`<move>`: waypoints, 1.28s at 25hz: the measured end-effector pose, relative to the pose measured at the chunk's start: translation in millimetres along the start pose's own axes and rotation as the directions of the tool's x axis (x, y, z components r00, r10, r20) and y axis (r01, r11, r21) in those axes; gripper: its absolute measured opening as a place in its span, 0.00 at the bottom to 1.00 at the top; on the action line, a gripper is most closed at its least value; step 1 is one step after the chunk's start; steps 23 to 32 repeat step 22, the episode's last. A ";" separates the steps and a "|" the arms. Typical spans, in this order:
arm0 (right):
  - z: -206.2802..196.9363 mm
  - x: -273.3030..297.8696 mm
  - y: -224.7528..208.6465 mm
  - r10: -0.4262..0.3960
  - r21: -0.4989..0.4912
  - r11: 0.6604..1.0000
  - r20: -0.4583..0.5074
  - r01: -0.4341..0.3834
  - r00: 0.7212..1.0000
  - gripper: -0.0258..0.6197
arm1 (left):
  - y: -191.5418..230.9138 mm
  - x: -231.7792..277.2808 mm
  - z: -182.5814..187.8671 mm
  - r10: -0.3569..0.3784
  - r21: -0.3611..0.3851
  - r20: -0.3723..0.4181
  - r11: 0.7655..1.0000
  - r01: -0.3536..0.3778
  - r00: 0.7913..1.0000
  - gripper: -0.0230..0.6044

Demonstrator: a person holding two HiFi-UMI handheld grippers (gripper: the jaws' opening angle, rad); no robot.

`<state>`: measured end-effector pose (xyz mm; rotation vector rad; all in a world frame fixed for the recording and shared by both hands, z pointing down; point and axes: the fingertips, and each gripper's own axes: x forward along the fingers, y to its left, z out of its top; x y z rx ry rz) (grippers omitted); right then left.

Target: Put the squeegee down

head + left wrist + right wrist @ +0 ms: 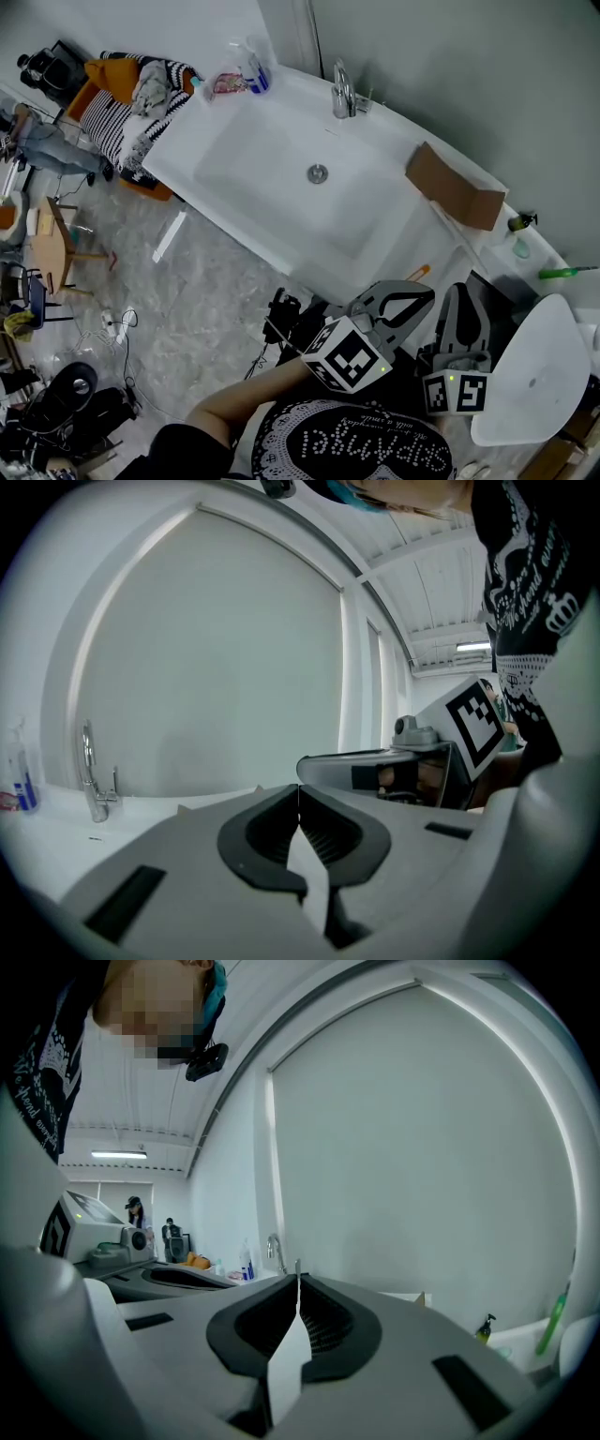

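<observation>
Left gripper (pixel 299 792): we are seeing its jaws closed tip to tip, nothing between; right gripper (pixel 298 1283): likewise closed, empty; squeegee: we are failing to pick it out in any view; orange tip (pixel 418 273): peeking past the left gripper at the sink (pixel 234 159) edge, the rest hidden; green stick (pixel 565 272): too small to identify.
</observation>
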<state>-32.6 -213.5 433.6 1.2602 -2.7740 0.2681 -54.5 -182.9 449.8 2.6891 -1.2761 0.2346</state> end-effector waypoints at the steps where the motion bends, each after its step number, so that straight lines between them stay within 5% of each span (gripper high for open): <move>1: -0.2 -0.1 0.3 0.001 0.002 1.000 -0.002 -0.001 1.000 0.08 | 0.0 -0.6 0.5 0.001 0.000 0.000 1.000 -0.001 1.000 0.04; 32: -3.6 -3.7 1.1 0.000 0.026 1.000 -0.008 0.000 1.000 0.08 | -1.8 -7.3 0.8 0.024 -0.001 0.006 1.000 -0.024 1.000 0.04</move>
